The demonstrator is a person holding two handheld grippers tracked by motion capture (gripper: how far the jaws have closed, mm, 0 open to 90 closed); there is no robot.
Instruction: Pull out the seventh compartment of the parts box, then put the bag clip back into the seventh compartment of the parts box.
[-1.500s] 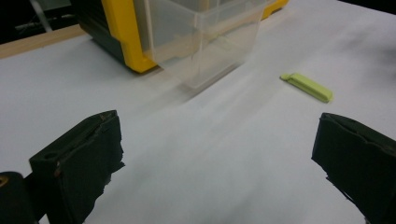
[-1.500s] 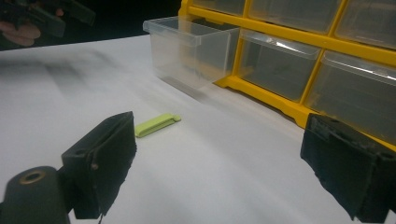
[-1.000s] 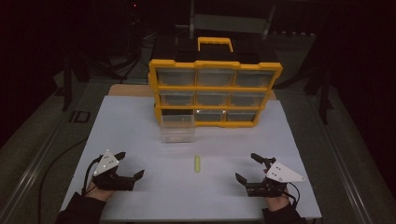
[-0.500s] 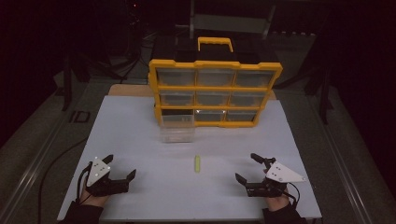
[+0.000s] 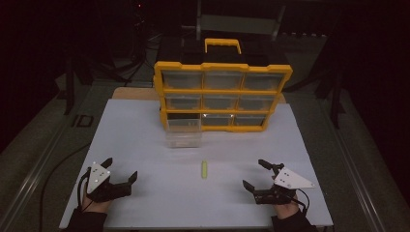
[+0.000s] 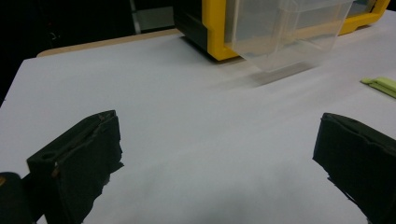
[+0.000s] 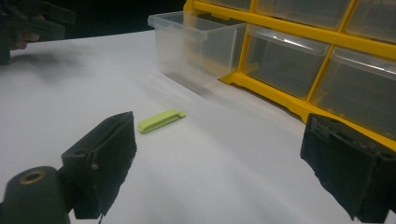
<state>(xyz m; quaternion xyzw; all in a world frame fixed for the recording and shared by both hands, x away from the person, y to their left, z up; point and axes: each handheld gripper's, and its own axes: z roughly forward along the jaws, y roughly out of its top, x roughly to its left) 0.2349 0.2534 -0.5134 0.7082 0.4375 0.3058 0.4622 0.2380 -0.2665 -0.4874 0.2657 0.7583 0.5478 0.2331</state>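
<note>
A small lime-green clip (image 5: 204, 169) lies flat on the white table (image 5: 145, 140), in front of a clear plastic drawer (image 5: 183, 138) pulled out of the yellow organiser (image 5: 222, 94). My left gripper (image 5: 121, 173) rests open at the near left, empty. My right gripper (image 5: 255, 174) rests open at the near right, empty. In the right gripper view the green clip (image 7: 161, 120) lies just beyond the left jaw, with the clear drawer (image 7: 196, 46) behind it. From the left gripper view, the clip (image 6: 380, 85) sits at the far right edge and the drawer (image 6: 285, 32) stands ahead.
The yellow organiser (image 7: 327, 51) holds several clear drawers and has a yellow handle (image 5: 223, 45) on top. One slot at its lower left is dark where the drawer came out. Dark surroundings and metal rails flank the table.
My left gripper has drawn back toward the near left corner of the table. The right gripper, clip and drawer have stayed put.
</note>
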